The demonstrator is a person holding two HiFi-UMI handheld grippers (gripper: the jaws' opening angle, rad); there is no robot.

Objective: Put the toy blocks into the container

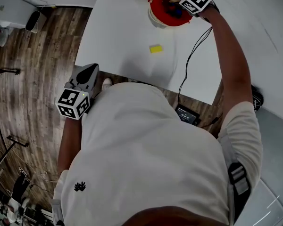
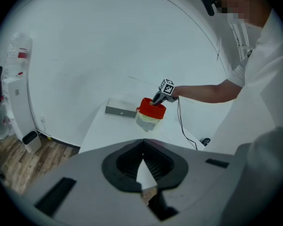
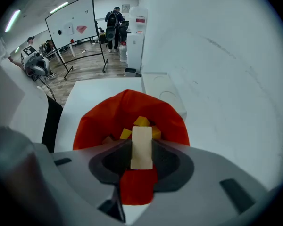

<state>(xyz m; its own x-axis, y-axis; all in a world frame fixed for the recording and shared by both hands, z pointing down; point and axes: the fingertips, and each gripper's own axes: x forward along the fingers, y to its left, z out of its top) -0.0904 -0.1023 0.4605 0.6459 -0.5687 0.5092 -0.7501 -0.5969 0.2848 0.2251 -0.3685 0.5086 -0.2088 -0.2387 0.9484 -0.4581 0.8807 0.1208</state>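
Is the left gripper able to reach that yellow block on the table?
Probably yes. The left gripper sits by the near edge of the table, with only bare tabletop between it and the yellow block. Its shut, empty jaws must open first.

beige block [image 3: 142,147] clamped in right gripper [image 3: 141,155], above red container [image 3: 96,124], yellow blocks [image 3: 141,122] inside

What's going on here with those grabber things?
A person is tidying toy blocks with two hand-held grippers. The right gripper holds a cream block over the red container, which has yellow blocks inside. One yellow block lies on the white table. The left gripper hangs by the table edge, shut and empty.
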